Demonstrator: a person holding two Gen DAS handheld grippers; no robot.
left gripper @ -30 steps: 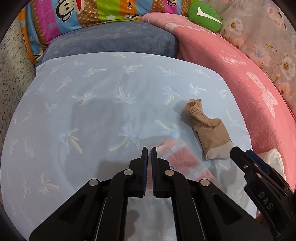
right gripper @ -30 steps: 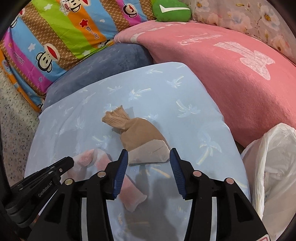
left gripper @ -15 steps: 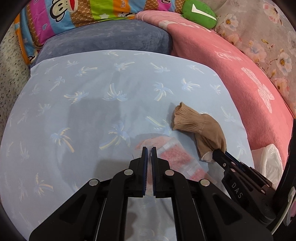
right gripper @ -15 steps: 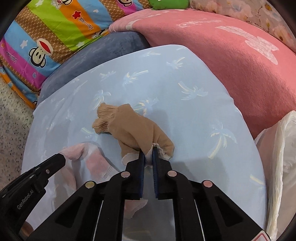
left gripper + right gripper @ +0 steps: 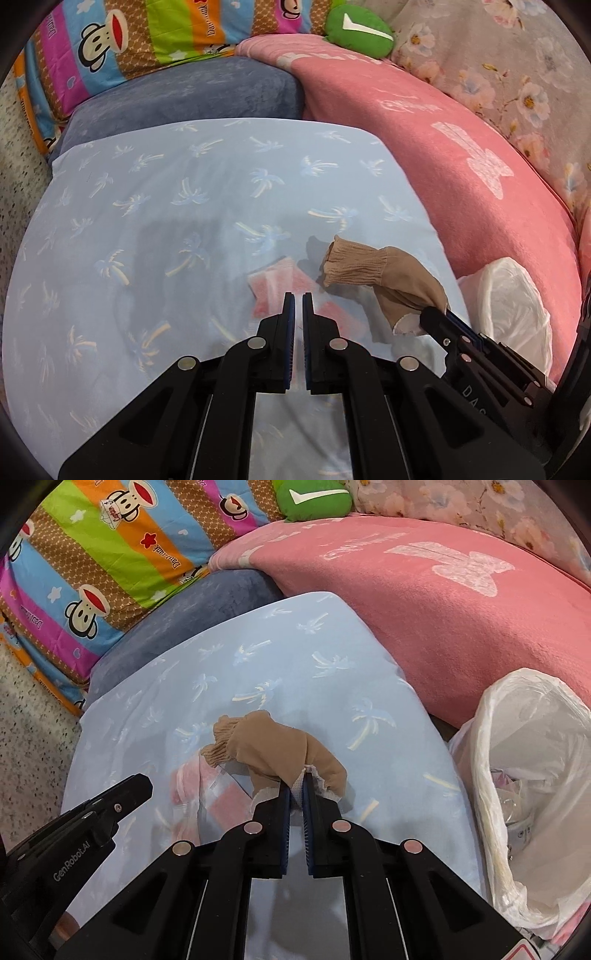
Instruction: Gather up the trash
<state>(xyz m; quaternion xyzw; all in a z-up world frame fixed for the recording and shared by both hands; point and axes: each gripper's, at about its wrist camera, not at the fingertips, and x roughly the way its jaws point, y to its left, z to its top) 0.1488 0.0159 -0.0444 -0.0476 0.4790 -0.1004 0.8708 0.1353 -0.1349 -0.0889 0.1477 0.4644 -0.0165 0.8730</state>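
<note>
A tan sock (image 5: 280,744) hangs from my right gripper (image 5: 295,790), which is shut on its pale toe end and holds it lifted off the light blue palm-print sheet (image 5: 314,672). The sock also shows in the left wrist view (image 5: 388,273), with the right gripper (image 5: 439,314) pinching it. A pink and white wrapper (image 5: 280,288) lies on the sheet under my left gripper (image 5: 298,295), whose jaws are closed with nothing seen between them. The wrapper also shows in the right wrist view (image 5: 207,790). A white plastic trash bag (image 5: 524,775) stands open at the right.
A pink blanket (image 5: 443,147) runs along the right side behind the sheet (image 5: 147,221). A grey-blue cushion (image 5: 192,96), a striped monkey-print cushion (image 5: 147,33) and a green cushion (image 5: 358,29) lie at the back. Speckled floor (image 5: 29,746) is at the left.
My right gripper closed on the sock's toe end and lifted it off the sheet. The left gripper stayed shut above the wrapper and both views pulled back a little.
</note>
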